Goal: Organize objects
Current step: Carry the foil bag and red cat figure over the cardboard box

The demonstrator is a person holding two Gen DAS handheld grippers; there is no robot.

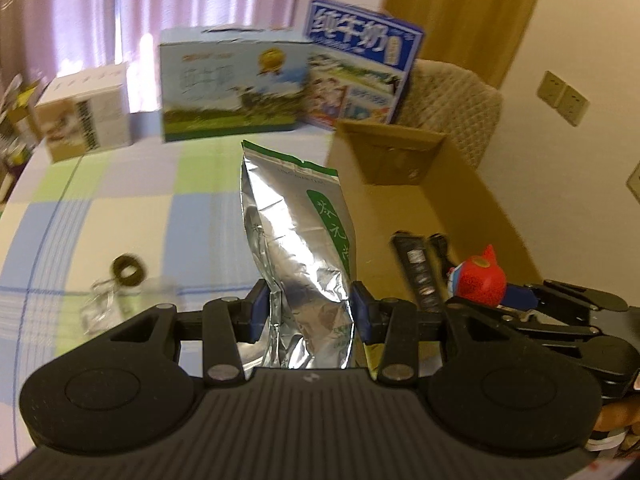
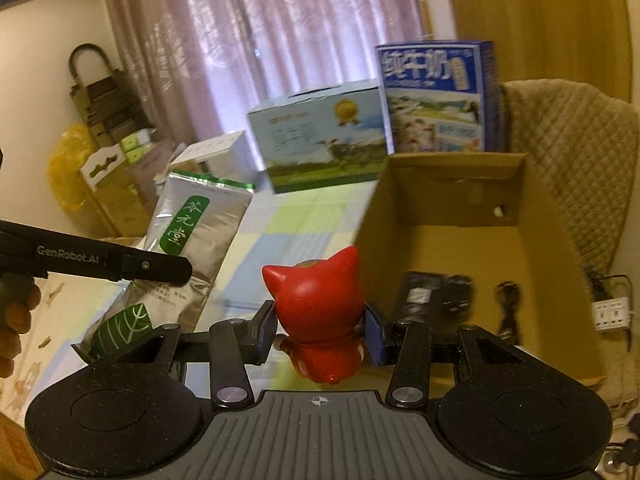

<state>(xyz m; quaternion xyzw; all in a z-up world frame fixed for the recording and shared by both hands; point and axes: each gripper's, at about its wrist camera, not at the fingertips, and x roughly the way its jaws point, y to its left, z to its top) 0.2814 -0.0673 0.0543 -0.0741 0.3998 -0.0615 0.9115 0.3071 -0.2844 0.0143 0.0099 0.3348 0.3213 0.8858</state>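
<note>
— Foil pouch (image 1: pixel 298 256): where is it sitting, and what is gripping it?

— My left gripper (image 1: pixel 308 312) is pinching it low down, the two blue pads pressing into its crinkled silver sides. The pouch is standing upright above the checked tablecloth (image 1: pixel 120 216), green label running up its face, its torn green top edge pointing to twelve o'clock.

— And your other tool?

— My right gripper (image 2: pixel 320 330) is squeezing a red cat-eared figurine (image 2: pixel 320 304), glossy and rounded, pads closing on its body from nine and three o'clock. In the left wrist view it is showing at about three o'clock, beside the pouch.

— What is lying around them?

— An open cardboard box (image 2: pixel 460 208) is sitting at one to two o'clock of the figurine, plain brown, matte walls, with dark gadgets (image 2: pixel 436 300) and a cable lying on its floor; I cannot tell exactly what they are. At twelve o'clock two printed milk cartons (image 1: pixel 236 84) are standing side by side, a white box (image 1: pixel 84 116) at ten o'clock. A clear glass jar (image 1: pixel 116 292) with a dark ring mouth is lying on the cloth at nine o'clock of the left gripper, blurred. A quilted beige chair back (image 2: pixel 576 168) is rising behind the cardboard box.
</note>
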